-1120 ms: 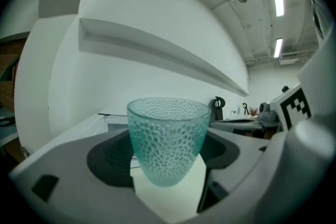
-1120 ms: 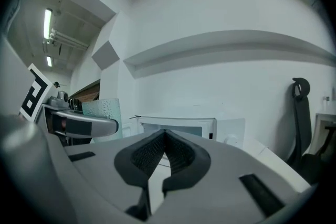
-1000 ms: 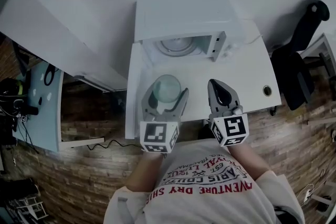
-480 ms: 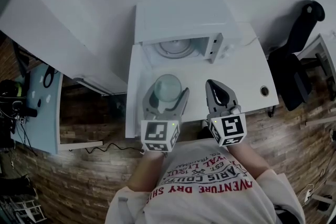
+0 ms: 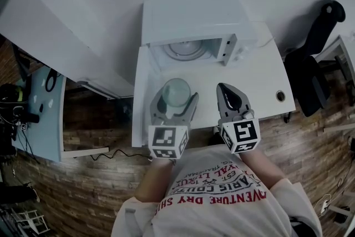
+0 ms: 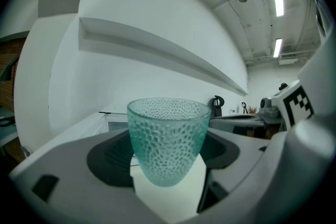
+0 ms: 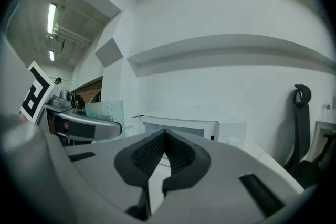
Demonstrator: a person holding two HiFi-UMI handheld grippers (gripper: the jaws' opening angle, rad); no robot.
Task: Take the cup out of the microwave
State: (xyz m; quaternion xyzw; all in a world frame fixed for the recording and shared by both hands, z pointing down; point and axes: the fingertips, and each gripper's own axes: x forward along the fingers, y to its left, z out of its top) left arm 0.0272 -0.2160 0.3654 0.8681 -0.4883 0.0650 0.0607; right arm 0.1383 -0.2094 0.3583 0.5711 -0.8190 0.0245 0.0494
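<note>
A teal dimpled glass cup [image 5: 175, 91] stands upright on the white table [image 5: 255, 83] in front of the open microwave [image 5: 188, 19]. My left gripper [image 5: 175, 99] has its jaws wide around the cup, pads against both its sides. In the left gripper view the cup [image 6: 168, 139] fills the space between the pads, its base on the table. My right gripper [image 5: 227, 91] hovers beside it to the right, shut and empty; in the right gripper view its pads [image 7: 157, 152] meet, with the cup [image 7: 105, 111] at the left.
The microwave cavity shows a bare glass turntable [image 5: 186, 50]. A black office chair [image 5: 313, 64] stands past the table's right end. A wall shelf [image 6: 157, 50] runs above. The wooden floor [image 5: 83, 175] lies to the left and below.
Almost nothing: both grippers and the cup hold their places, with only a slight shift of the head view.
</note>
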